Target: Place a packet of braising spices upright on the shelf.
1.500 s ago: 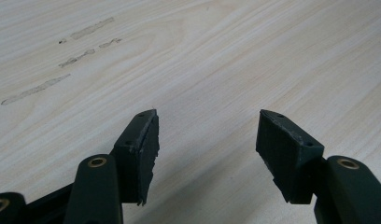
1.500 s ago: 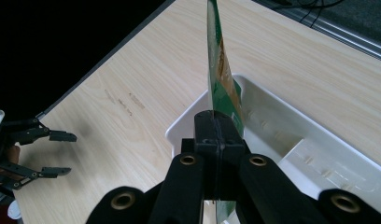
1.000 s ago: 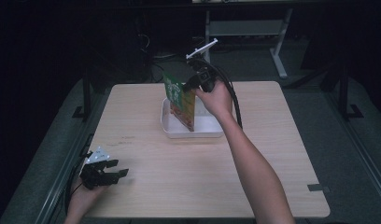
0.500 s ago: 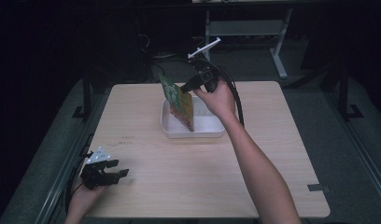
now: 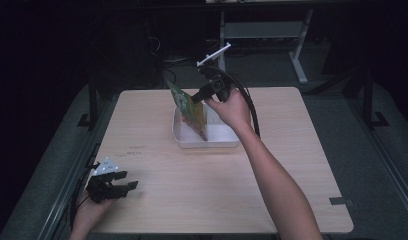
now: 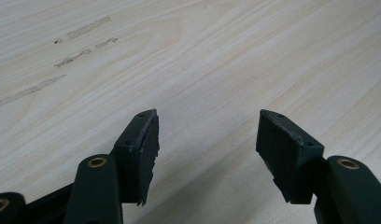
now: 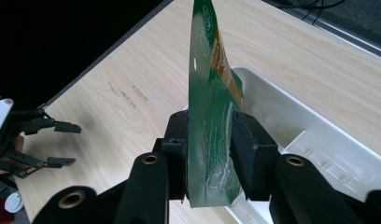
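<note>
Your right gripper [image 7: 209, 154] has the green packet [image 7: 212, 116] standing on edge between its pads, which have just been closing again after easing apart; you hold it tilted over the white tray [image 5: 227, 140] at the far middle of the desk [image 5: 292, 165], its lower corner down inside the tray. Your left gripper [image 6: 207, 140] rests at the desk's near left corner, jaws well apart with only bare wood between them.

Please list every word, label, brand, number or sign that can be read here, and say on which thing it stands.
None can be read.
Green pouch: it carries printing, white along its top edge and pale lower down, too blurred and too slanted to read.
White tray, table: no text, only faint smudge marks on the wood.
</note>
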Demonstrator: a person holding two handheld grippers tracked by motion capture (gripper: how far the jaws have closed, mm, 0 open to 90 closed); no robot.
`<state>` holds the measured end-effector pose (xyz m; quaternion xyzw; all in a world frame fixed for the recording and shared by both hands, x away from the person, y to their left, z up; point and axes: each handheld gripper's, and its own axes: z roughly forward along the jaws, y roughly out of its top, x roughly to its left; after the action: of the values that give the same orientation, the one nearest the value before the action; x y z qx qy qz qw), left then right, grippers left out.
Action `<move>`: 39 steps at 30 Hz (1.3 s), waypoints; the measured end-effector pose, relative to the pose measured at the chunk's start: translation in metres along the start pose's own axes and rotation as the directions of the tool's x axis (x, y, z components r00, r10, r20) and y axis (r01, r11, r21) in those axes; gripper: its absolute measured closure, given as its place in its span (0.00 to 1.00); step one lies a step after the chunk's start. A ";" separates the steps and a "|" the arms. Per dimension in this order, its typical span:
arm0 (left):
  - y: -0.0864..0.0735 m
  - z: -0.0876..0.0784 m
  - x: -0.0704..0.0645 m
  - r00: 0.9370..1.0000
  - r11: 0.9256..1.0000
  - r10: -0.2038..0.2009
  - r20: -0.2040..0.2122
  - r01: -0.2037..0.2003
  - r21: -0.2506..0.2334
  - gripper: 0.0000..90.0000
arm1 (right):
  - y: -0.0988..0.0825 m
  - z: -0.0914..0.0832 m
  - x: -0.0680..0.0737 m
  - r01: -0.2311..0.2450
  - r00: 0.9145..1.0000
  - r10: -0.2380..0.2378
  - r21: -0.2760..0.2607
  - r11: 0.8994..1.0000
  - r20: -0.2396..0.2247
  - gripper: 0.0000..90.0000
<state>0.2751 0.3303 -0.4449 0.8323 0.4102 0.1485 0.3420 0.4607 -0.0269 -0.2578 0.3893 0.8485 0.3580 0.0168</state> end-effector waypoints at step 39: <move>0.000 0.000 0.000 1.000 1.000 -0.001 0.000 0.001 0.000 0.43 | -0.019 -0.013 -0.041 -0.101 0.993 0.105 -0.070 0.992 0.060 0.69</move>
<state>0.2752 0.3298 -0.4451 0.8321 0.4105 0.1484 0.3421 0.4731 -0.0700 -0.2702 0.4430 0.8139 0.3741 0.0384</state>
